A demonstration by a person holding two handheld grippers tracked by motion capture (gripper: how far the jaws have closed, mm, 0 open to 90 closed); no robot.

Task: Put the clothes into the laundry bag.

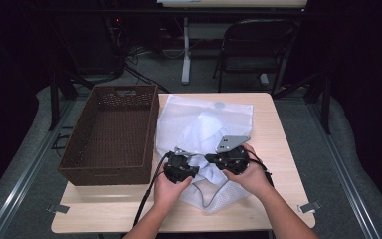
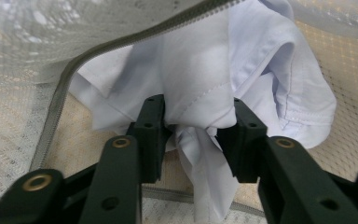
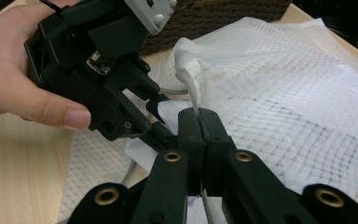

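A: Left gripper (image 2: 198,123)?
B: Jaws pinch a bunched fold of the white shirt (image 2: 242,70) at the mesh bag's (image 1: 204,119) zip opening — near edge of the table (image 1: 278,149).
A: Right gripper (image 3: 199,122)?
B: Clamped tight on the bag's edge, holding it up. Brown basket (image 1: 112,134) sits just left of the bag.

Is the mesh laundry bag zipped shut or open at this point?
Open: in the left gripper view the mesh bag's zipper edge is lifted, and the white garment sticks out through the gap.
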